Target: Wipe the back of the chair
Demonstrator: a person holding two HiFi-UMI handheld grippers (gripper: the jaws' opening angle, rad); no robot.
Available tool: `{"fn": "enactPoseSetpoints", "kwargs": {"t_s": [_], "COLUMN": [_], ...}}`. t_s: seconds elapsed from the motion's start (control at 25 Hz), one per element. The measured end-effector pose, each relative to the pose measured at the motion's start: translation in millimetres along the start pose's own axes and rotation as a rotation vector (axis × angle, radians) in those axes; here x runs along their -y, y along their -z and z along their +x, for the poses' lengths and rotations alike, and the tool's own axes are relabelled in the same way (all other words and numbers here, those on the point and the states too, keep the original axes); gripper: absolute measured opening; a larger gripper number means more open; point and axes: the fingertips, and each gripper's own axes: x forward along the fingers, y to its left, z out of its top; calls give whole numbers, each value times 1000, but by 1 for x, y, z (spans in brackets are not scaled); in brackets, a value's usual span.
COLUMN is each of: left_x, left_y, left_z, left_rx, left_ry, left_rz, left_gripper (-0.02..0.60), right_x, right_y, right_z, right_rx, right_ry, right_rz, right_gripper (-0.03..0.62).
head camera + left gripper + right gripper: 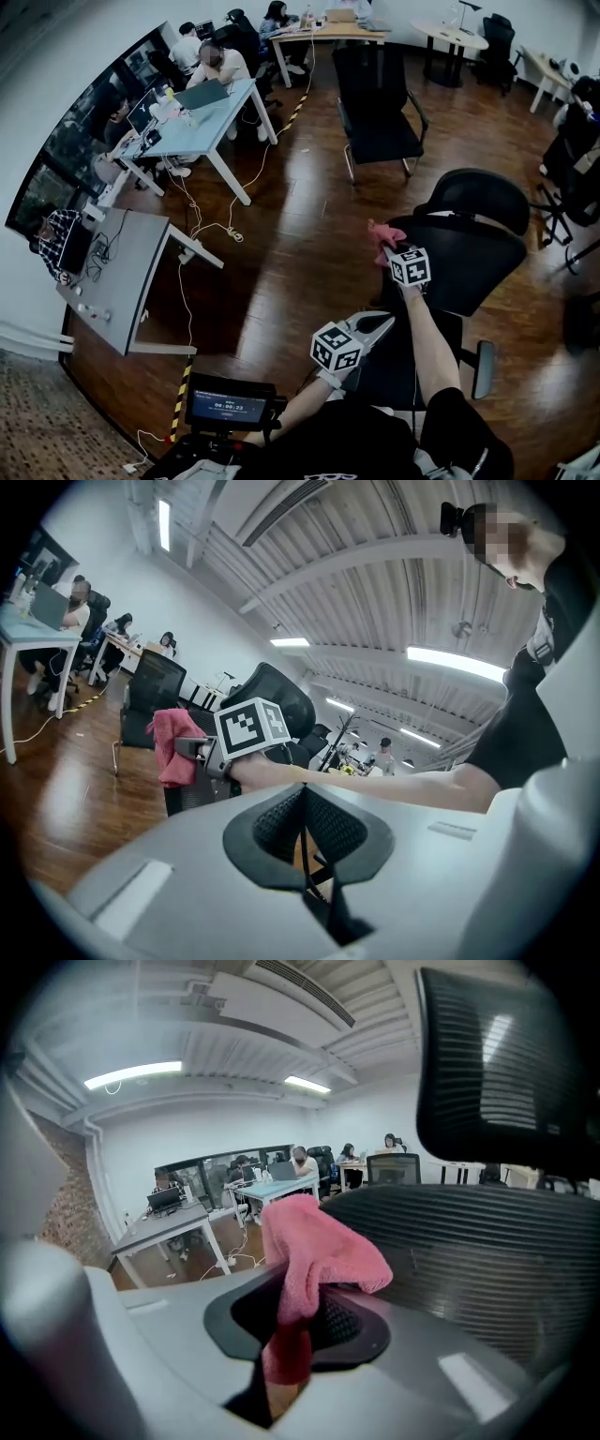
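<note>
**Head view.** The right tongs [387,249] reach forward at the end of an outstretched arm, clenched on one pink cloth [382,232]. The cloth sits at the ten o'clock edge of the mesh chair back [469,258], with the headrest [473,197] above it at one o'clock. The left tongs [382,325] hang lower, at seven o'clock from the cloth, over the seat and well apart from the back. One other armchair [375,103] stands alone on the wooden floor [281,244] at twelve o'clock.

**Left gripper view.** These tongs are pressed together with nothing between them. The right tongs and the hanging cloth show at ten o'clock, in front of the dark chair back.

**Right gripper view.** The jaws are clamped on the cloth, which bunches up and folds over towards three o'clock. The ribbed mesh of the back fills three to four o'clock and the headrest sits at one o'clock. The cloth lies just beside the rim of the back, but I cannot tell whether it touches.

**Step.** I judge this to be the approach to the first stroke, or its very start. The next move calls for pressing the cloth flat against the mesh and sweeping across it, keeping the grip tight. The free left tongs may need to steady the chair if it turns.

**Count.** Two tongs, one cloth, one chair to wipe with one headrest.
</note>
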Motion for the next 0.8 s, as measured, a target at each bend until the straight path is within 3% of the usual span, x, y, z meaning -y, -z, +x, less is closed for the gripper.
{"fn": "enactPoseSetpoints", "kwargs": {"t_s": [0.36,0.8], "left_x": [13,52], "left_y": [5,17], "left_z": [25,71], "left_rx": [-34,-69], "left_ry": [-20,8], "left_rz": [24,45], "left_gripper": [-8,-8], "right_x": [37,117], "right_y": [13,38], "right_z": [-20,-74], "right_rx": [12,27], "right_ry": [24,74], "right_rz": [22,59], "right_gripper": [57,57]}}
